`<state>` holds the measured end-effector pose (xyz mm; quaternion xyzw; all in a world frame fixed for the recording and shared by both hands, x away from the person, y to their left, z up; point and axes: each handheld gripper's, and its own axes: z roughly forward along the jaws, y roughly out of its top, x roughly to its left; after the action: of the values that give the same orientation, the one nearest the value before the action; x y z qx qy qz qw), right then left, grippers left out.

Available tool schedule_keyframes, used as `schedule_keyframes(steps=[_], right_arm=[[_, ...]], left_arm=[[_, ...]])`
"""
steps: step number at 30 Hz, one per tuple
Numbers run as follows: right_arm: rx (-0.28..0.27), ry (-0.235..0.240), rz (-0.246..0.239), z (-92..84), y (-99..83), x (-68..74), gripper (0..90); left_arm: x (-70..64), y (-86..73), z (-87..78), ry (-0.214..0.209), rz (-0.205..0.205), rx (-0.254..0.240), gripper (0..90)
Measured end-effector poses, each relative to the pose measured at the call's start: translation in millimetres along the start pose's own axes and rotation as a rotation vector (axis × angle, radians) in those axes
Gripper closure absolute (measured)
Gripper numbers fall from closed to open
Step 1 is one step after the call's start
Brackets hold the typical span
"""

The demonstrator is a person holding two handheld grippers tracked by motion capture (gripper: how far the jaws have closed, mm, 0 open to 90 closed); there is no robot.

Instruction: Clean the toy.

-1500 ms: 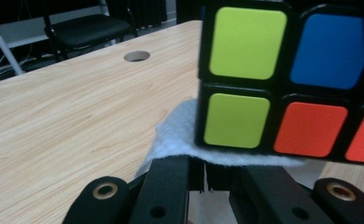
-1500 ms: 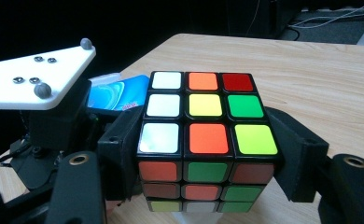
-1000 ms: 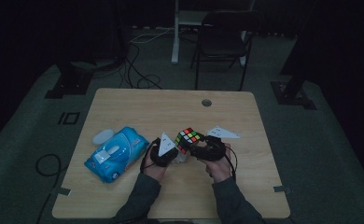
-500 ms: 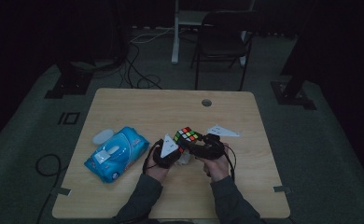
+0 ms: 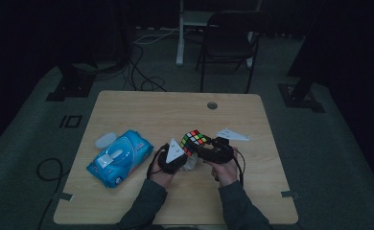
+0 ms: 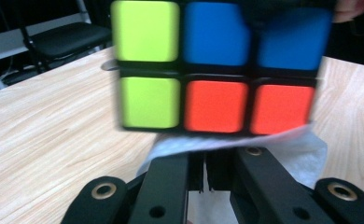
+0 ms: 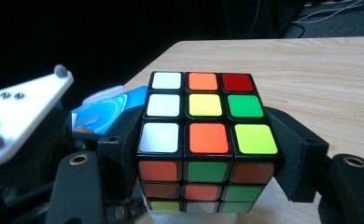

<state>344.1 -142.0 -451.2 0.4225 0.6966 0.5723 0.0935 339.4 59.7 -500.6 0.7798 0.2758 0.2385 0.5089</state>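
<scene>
A scrambled colour cube (image 5: 193, 140) is held just above the wooden table (image 5: 142, 110), near its front middle. My right gripper (image 5: 209, 149) is shut on it: in the right gripper view the black jaws press the cube (image 7: 203, 140) from both sides. My left gripper (image 5: 181, 157) points at the cube from the left. In the left gripper view its jaws stand close together, shut on a white wipe (image 6: 273, 144) that lies against the underside of the cube (image 6: 217, 70). The wipe (image 5: 191, 164) hangs below the cube between the two hands.
A blue pack of wet wipes (image 5: 119, 157) lies to the left of the hands, with a small white lid (image 5: 104, 140) behind it. A cable hole (image 5: 212, 105) sits near the table's far edge. A chair (image 5: 228, 43) stands beyond the table.
</scene>
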Motion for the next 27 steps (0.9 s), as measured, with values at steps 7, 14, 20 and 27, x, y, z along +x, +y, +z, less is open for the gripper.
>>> schedule_keyframes(steps=[7, 14, 20, 27], right_arm=[[0.001, 0.020, -0.025, -3.8, -1.2, 0.7, 34.1], [-0.005, 0.037, -0.048, -6.8, -3.1, 1.4, 34.1], [0.013, 0.043, -0.078, -6.0, -7.7, 2.3, 34.1], [0.018, 0.050, -0.115, -5.6, -10.7, 5.4, 34.1]], left_arm=[[15.3, 1.5, -6.7, 0.013, -0.036, 0.006, 87.7], [27.3, 3.2, -10.7, -0.023, -0.060, 0.020, 87.7], [35.9, 7.6, -13.3, -0.050, -0.075, 0.023, 87.8], [42.9, 11.5, -13.0, -0.092, -0.085, 0.044, 87.7]])
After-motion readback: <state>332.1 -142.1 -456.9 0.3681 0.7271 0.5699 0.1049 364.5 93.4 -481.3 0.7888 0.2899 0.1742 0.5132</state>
